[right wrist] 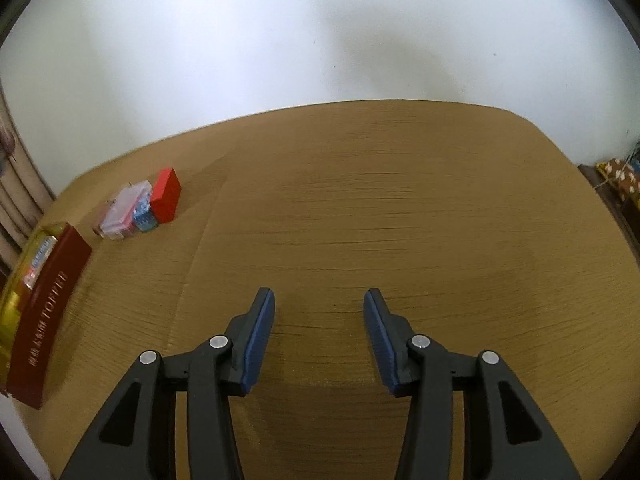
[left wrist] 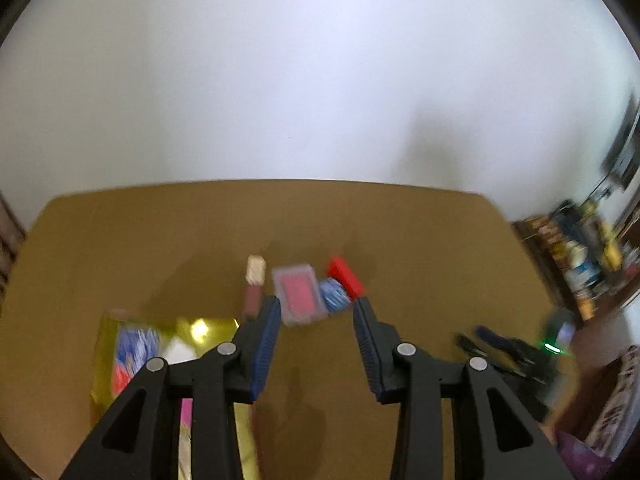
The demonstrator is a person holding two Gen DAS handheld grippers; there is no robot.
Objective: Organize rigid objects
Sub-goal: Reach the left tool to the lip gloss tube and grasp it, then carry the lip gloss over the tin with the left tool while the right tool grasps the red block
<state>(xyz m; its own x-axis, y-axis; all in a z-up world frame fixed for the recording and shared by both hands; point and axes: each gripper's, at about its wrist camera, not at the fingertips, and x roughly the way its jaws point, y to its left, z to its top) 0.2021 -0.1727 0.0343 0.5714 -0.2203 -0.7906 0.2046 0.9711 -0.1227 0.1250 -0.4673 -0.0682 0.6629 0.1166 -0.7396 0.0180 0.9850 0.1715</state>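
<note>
A: From the left wrist, what step is it?
B: Reaching, I think; the left gripper (left wrist: 316,308) is spread wide and holds nothing; the clear case (left wrist: 298,294) lies flat just ahead on the worktop (left wrist: 420,248), long side pointing away, between a cream block (left wrist: 256,269) and a red box (left wrist: 345,276); next, go down and pinch its sides.
A: And the right wrist?
B: The right gripper (right wrist: 319,300) is wide apart too, empty, over bare wood; the case sits far left.
</note>
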